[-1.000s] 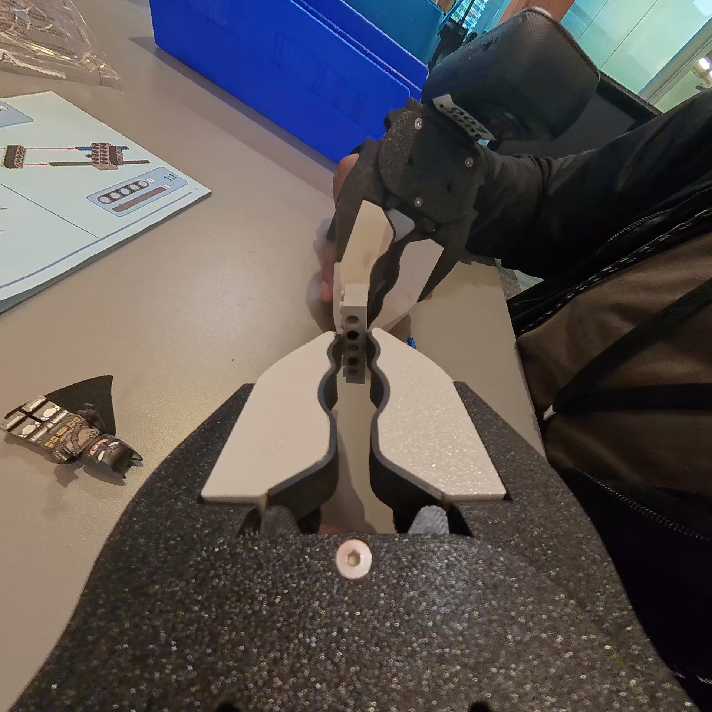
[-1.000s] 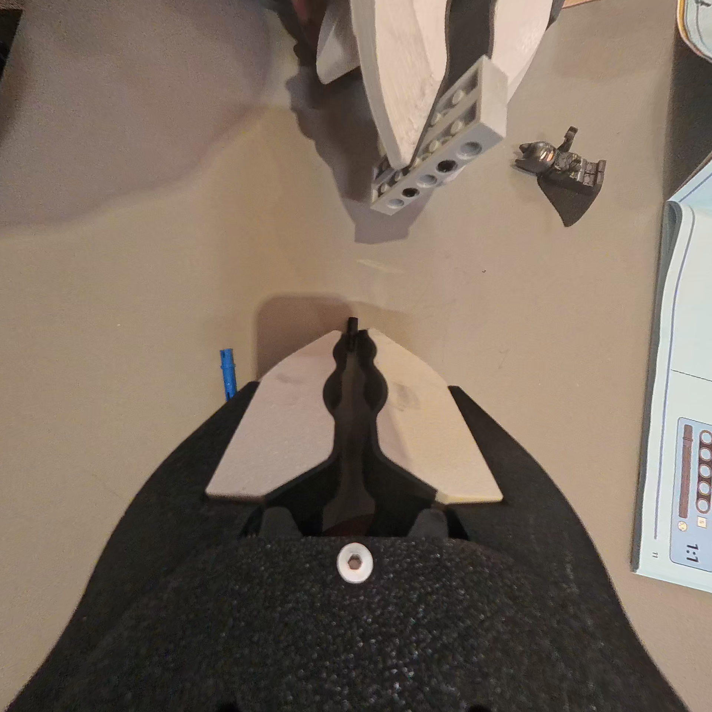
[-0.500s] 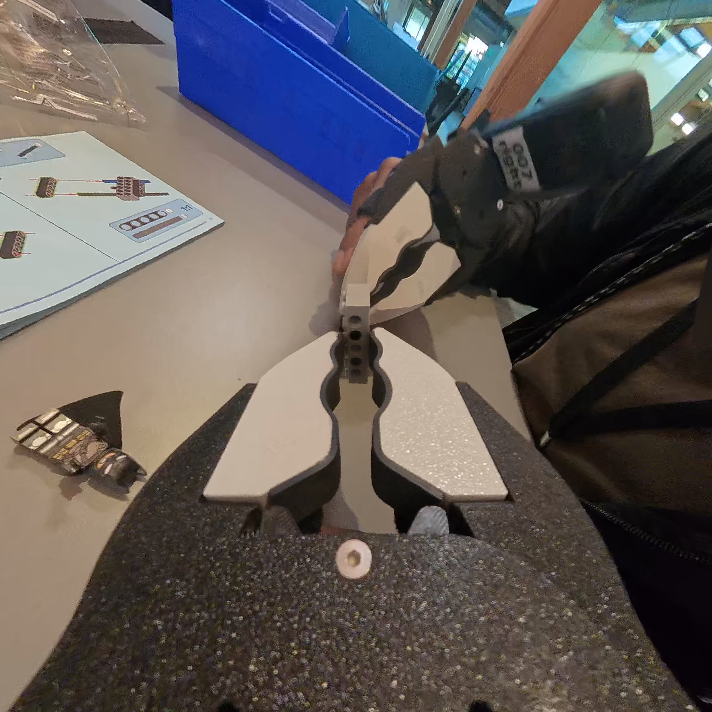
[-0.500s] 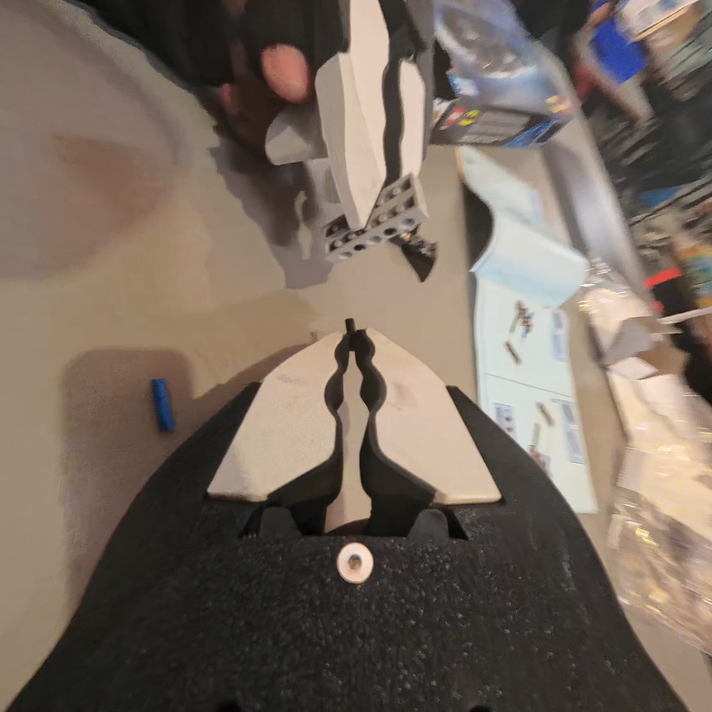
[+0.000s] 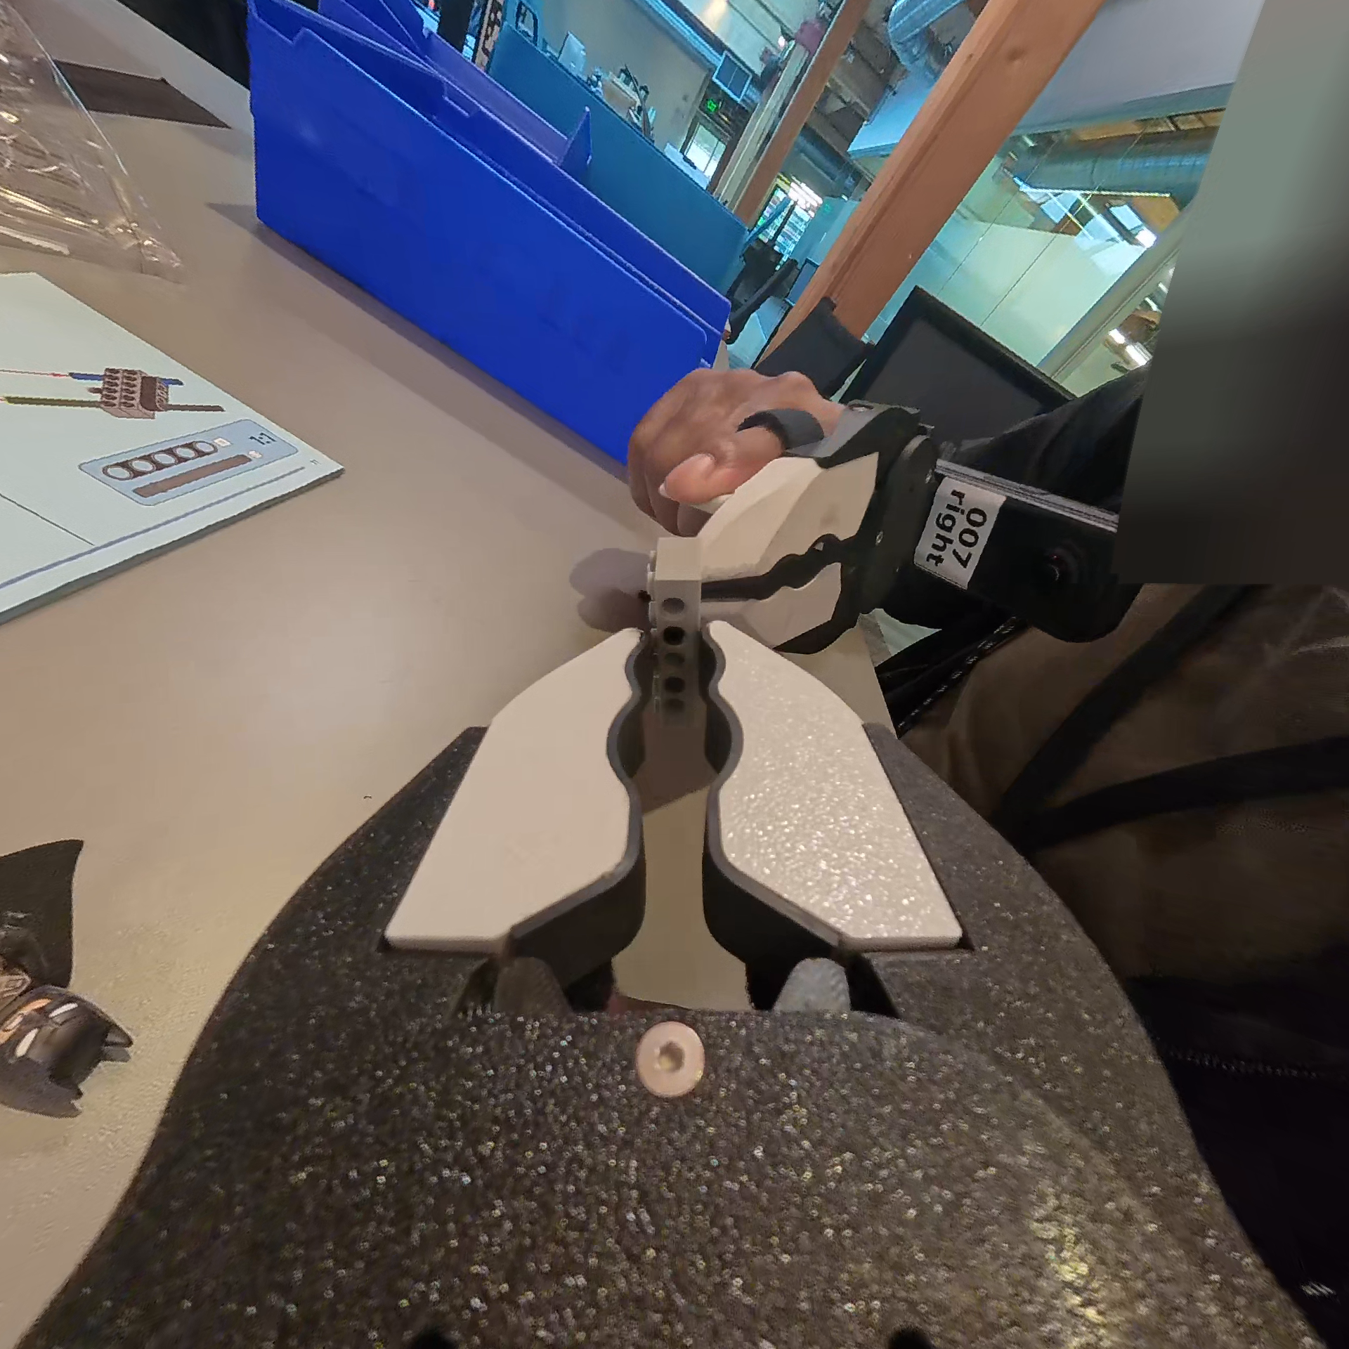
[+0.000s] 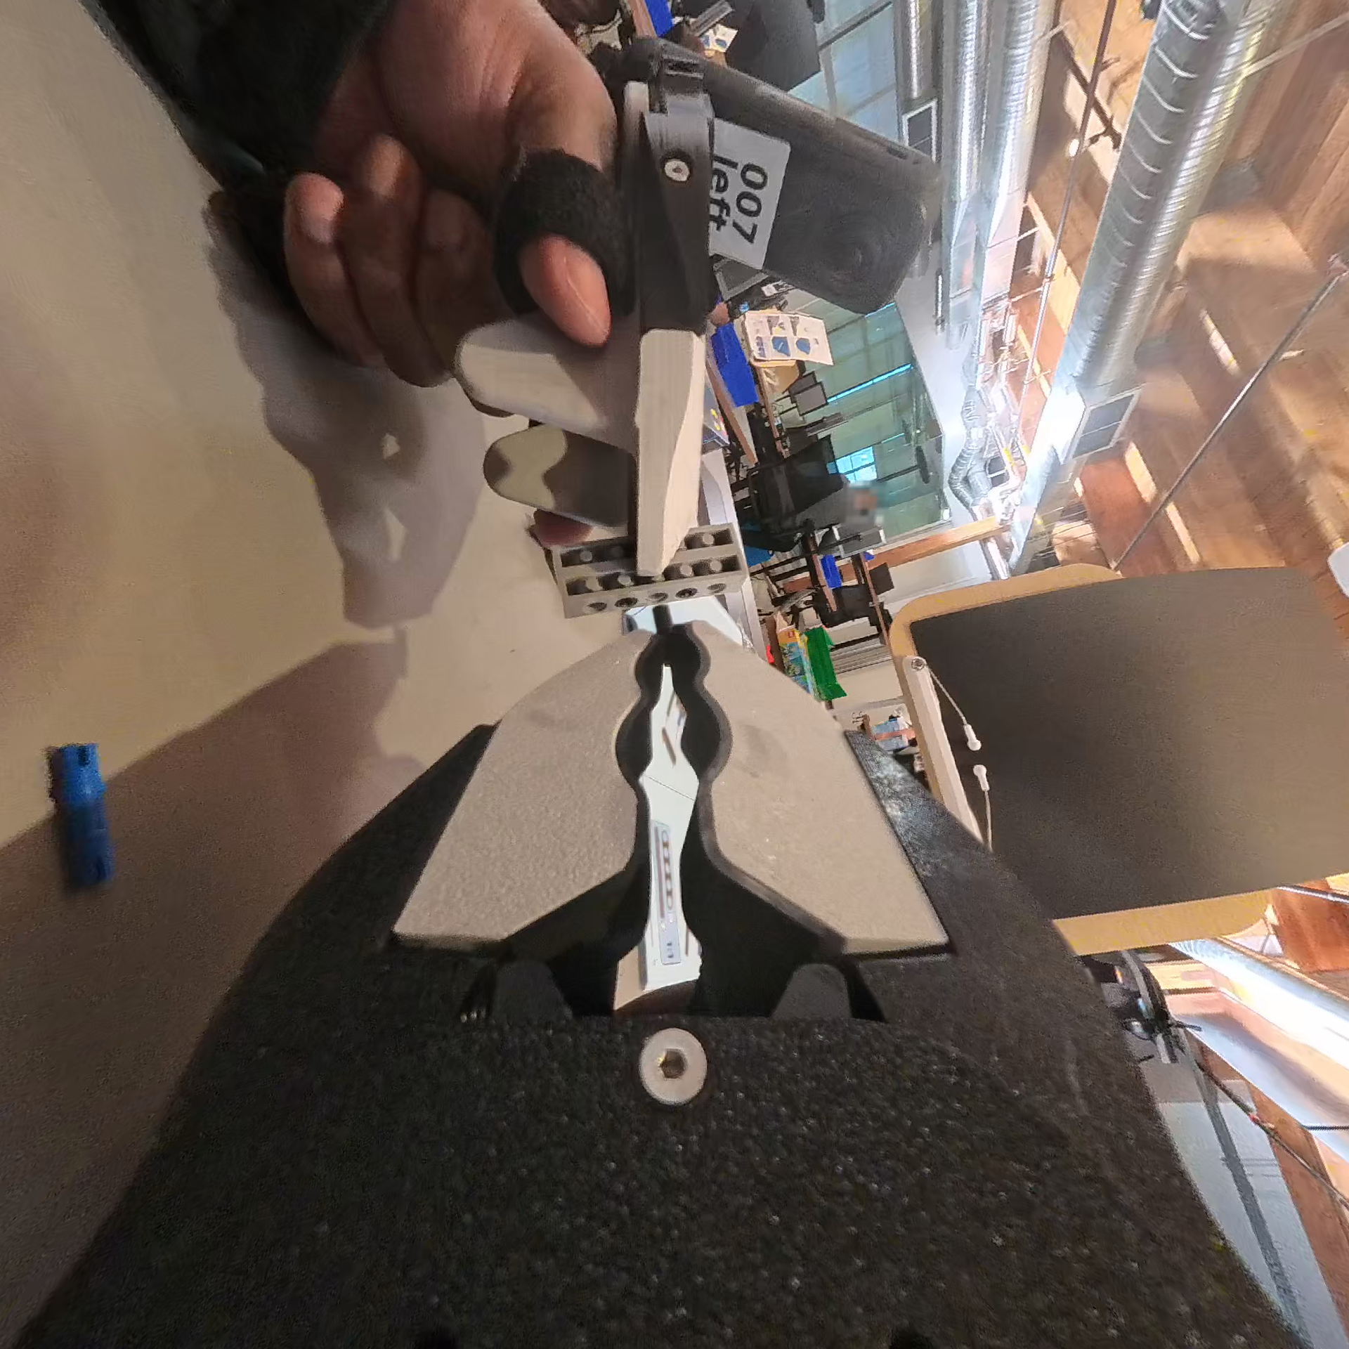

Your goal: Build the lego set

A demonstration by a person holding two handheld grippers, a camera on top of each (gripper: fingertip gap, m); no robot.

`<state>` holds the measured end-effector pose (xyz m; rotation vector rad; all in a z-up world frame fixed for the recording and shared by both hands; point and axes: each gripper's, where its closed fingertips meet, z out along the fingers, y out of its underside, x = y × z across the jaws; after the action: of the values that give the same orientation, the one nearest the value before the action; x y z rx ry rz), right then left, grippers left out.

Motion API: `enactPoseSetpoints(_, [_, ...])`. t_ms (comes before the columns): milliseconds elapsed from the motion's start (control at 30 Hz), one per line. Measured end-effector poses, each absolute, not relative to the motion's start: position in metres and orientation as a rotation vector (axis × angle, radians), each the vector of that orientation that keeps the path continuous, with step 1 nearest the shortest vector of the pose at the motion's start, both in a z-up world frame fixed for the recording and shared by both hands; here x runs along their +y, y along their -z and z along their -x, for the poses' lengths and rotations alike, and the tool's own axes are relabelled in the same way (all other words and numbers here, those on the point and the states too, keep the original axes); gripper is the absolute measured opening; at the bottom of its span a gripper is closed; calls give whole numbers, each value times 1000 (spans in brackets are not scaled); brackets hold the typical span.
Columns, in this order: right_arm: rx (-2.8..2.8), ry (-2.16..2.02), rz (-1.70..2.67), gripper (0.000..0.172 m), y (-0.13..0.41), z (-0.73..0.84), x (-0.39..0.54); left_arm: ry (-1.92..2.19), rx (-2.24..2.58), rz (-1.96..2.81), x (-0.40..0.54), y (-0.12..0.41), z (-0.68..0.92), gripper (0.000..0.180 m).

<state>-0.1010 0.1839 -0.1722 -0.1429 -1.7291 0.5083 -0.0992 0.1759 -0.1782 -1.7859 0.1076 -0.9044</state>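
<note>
**Pin at brick hole, both grippers loaded**

Left gripper (image 5: 673,642) is clamped on a grey brick (image 5: 677,584), pads pressing both long faces; the brick sticks out past the tips, with a row of 5 side holes showing. In the right wrist view the same brick (image 6: 650,577) hangs crosswise under a left finger (image 6: 668,467), held above the table (image 5: 292,657).

Right gripper (image 6: 668,642) is nearly fully closed on a small black pin (image 6: 663,620); only the pin's tip pokes out past the fingertips, just beside the brick's hole row, near the middle hole. Contact or entry: cannot tell.

Nearby: blue peg (image 6: 80,814) on the table to the left, minifigure (image 5: 44,1007), booklet (image 5: 109,452), blue bin (image 5: 474,219).

Judgement on doing it well: keep the pin axis square to the hole face, hold the brick rigid, centre the tip on 1 hole. The pin grip is short, so sideways load could twist it out.
</note>
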Motion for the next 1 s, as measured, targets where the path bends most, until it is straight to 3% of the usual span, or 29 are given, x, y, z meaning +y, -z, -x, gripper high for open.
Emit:
enactPoseSetpoints(567, [-1810,-492,182,0,187,105,192,850,75,1781,174,178,110,11])
enactPoseSetpoints(1000, [-1969,-568,581,4,173,133,233,765,9,1736,163,172,137,11])
